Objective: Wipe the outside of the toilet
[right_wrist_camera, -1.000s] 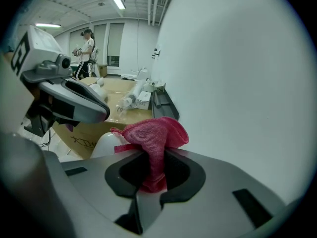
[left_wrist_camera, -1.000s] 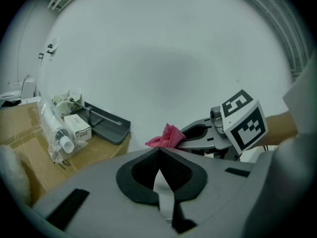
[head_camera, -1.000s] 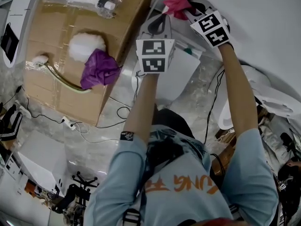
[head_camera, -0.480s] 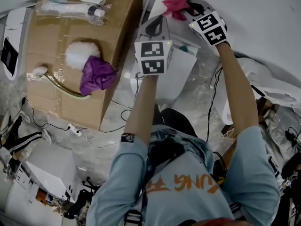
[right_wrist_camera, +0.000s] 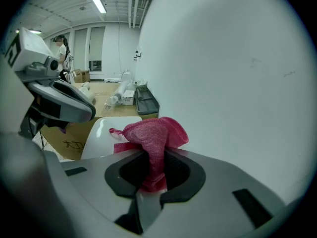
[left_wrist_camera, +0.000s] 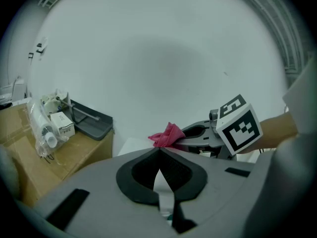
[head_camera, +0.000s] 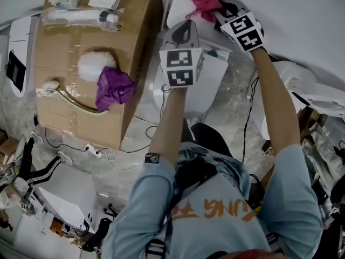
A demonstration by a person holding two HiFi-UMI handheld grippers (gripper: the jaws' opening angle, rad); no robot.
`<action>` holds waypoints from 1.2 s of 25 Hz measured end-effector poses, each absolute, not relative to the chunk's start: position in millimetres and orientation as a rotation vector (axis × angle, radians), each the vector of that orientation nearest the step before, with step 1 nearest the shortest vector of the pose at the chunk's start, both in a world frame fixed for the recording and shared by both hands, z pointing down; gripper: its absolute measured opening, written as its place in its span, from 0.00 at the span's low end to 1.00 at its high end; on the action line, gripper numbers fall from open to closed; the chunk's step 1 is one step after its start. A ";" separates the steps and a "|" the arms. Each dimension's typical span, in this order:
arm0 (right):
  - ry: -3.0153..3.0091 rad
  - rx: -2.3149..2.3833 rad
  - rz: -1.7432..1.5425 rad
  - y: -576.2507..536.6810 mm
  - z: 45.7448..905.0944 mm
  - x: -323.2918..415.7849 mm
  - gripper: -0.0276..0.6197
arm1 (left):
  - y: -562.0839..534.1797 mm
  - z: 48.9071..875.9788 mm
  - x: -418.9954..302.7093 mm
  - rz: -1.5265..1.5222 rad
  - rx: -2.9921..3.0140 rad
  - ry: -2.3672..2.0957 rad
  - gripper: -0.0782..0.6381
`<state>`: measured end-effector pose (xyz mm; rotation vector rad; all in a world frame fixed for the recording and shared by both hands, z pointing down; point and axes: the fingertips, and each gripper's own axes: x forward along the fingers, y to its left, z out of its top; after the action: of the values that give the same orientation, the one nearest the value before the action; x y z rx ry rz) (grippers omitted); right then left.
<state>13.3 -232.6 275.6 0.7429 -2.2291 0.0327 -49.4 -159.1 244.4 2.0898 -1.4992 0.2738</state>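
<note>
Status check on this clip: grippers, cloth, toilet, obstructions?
Right gripper shut on pink cloth. Left gripper shut, empty, beside it. Cloth over the toilet's top end, contact unclear. Cardboard box alongside, not blocking.

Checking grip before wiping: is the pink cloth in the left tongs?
No, the cloth is clamped in the right tongs; the left tongs are shut and empty.

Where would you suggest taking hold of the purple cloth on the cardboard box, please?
Pinch the raised middle of the purple cloth with the tongs of the left gripper, coming down from above. It lies bunched on the flat cardboard box, touching a white fluffy ball, so a sideways approach would probably snag that.
</note>
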 end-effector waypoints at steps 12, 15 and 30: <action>-2.210 0.899 0.097 -232.3 275.0 59.6 0.18 | -152.6 242.7 -23.0 0.296 2.118 -1.452 0.13; -2.206 0.941 0.103 -229.9 274.9 69.0 0.18 | -150.8 241.9 -14.0 0.300 2.129 -1.438 0.13; -2.156 1.047 0.111 -213.2 274.1 121.8 0.18 | -142.1 243.3 24.8 0.326 2.166 -1.377 0.13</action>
<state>121.8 -213.2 274.1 1.0465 -2.1562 0.1110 24.8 -142.1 243.3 2.1658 -1.3768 0.3265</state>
